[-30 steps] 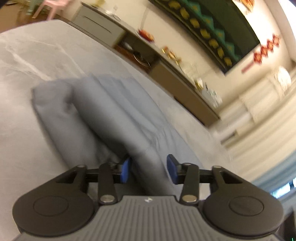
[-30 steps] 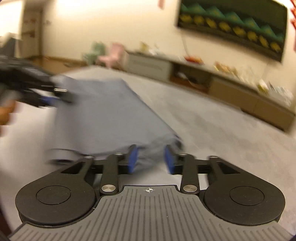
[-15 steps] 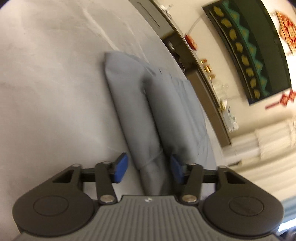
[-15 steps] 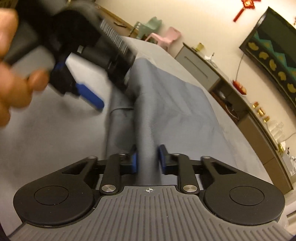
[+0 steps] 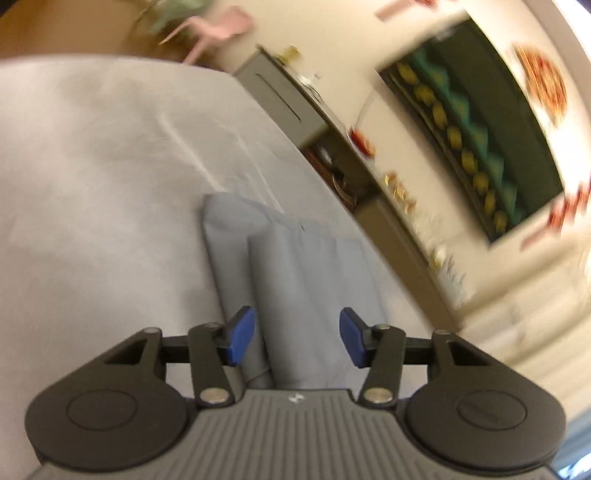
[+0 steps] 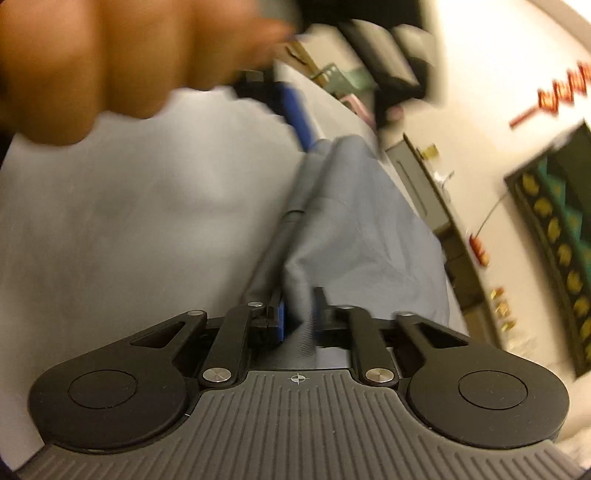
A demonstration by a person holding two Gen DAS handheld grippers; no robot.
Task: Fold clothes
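A grey-blue garment (image 5: 295, 273) lies folded lengthwise on the pale grey surface (image 5: 92, 177). In the left wrist view my left gripper (image 5: 297, 341) is open, its blue pads standing wide on either side of the garment's near end. In the right wrist view my right gripper (image 6: 298, 317) is shut on a raised fold of the same garment (image 6: 354, 229). The other gripper, blurred, and the hand (image 6: 110, 55) holding it fill the top of that view, close above the cloth's far end.
A long low cabinet (image 5: 369, 206) with small items runs along the wall beyond the surface's far edge, under a dark framed panel (image 5: 480, 147). Small pink and green chairs (image 5: 207, 26) stand at the back. Bare grey surface stretches to the left of the garment.
My left gripper's pads have spread wider and let go of the garment's end. My right gripper stays shut on the fold. The hand with the other gripper has come closer to the right camera.
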